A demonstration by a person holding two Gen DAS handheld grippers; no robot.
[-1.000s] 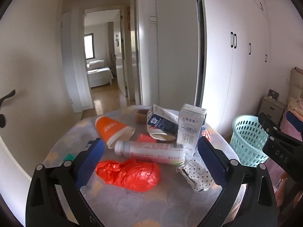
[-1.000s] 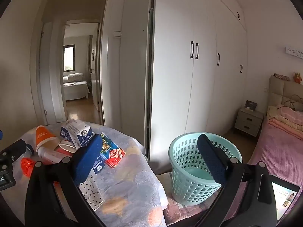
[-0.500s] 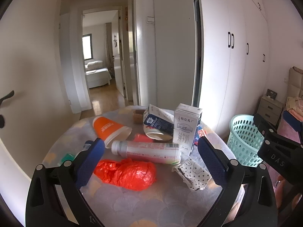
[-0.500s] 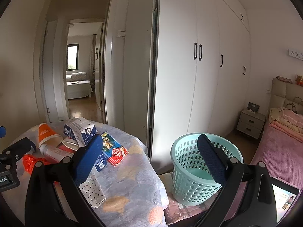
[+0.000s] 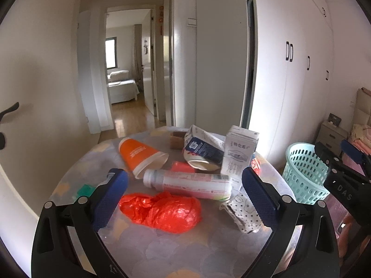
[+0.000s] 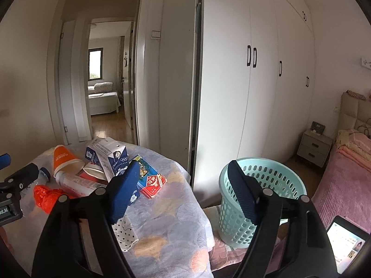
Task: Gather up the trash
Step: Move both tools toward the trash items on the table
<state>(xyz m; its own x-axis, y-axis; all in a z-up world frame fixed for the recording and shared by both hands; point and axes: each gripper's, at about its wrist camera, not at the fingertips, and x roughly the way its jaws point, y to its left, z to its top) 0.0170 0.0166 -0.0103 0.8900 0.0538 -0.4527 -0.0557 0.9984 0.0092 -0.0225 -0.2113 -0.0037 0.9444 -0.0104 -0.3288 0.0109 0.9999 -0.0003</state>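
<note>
Trash lies on a round cloth-covered table (image 5: 185,250): a crumpled red plastic bag (image 5: 162,210), a lying white bottle (image 5: 187,183), an orange paper cup (image 5: 139,155) on its side, an upright white carton (image 5: 238,155), a crushed blue-white carton (image 5: 201,146) and a dotted wrapper (image 5: 241,210). My left gripper (image 5: 185,193) is open and empty, just above the red bag. My right gripper (image 6: 185,192) is open and empty, held between the table edge and a teal basket (image 6: 262,199) on the floor. A red and blue packet (image 6: 150,178) lies near the table's right edge.
White wardrobe doors (image 6: 255,81) stand behind the basket. A pink bed (image 6: 347,173) and a nightstand (image 6: 315,146) are to the right. A lit phone screen (image 6: 345,243) shows at lower right. An open doorway (image 5: 129,81) leads to another room.
Both grippers have lifted and pulled back a little, so the trash sits slightly lower and farther in each view. Nothing was grasped or moved on the table.
</note>
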